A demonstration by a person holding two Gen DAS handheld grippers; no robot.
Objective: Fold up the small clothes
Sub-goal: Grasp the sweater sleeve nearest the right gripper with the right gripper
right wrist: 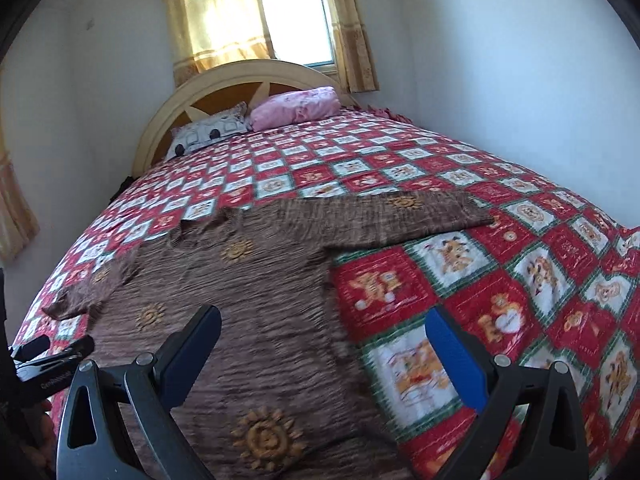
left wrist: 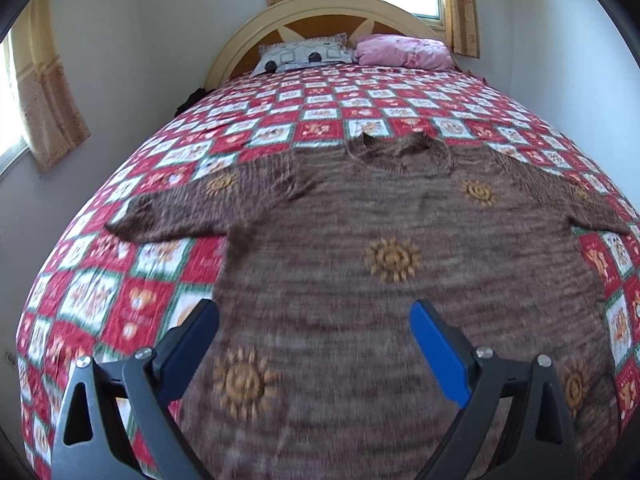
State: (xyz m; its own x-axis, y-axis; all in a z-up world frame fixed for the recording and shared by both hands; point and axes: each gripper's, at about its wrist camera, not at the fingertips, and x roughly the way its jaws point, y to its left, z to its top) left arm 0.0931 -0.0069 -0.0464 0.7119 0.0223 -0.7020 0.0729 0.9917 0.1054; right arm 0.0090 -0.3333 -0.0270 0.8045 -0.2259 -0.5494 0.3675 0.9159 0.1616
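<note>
Brown knit sweater [left wrist: 360, 248] lies flat across the lower frame on a red checked quilt [left wrist: 320, 108]; left gripper [left wrist: 314, 320] and right gripper [right wrist: 324, 324] hover spread, empty.

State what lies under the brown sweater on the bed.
The brown sweater lies flat on the red-and-white checked quilt, which shows all around it. Whatever is beneath the sweater's middle is covered and cannot be seen.

Daylight enters through the window [right wrist: 296, 20] behind the headboard, blown out white, glowing through the curtains [right wrist: 216, 12]. The room is evenly bright, shadows soft. The sweater [left wrist: 360, 264] blurs near the lens; fisheye edges bulge and darken.
</note>
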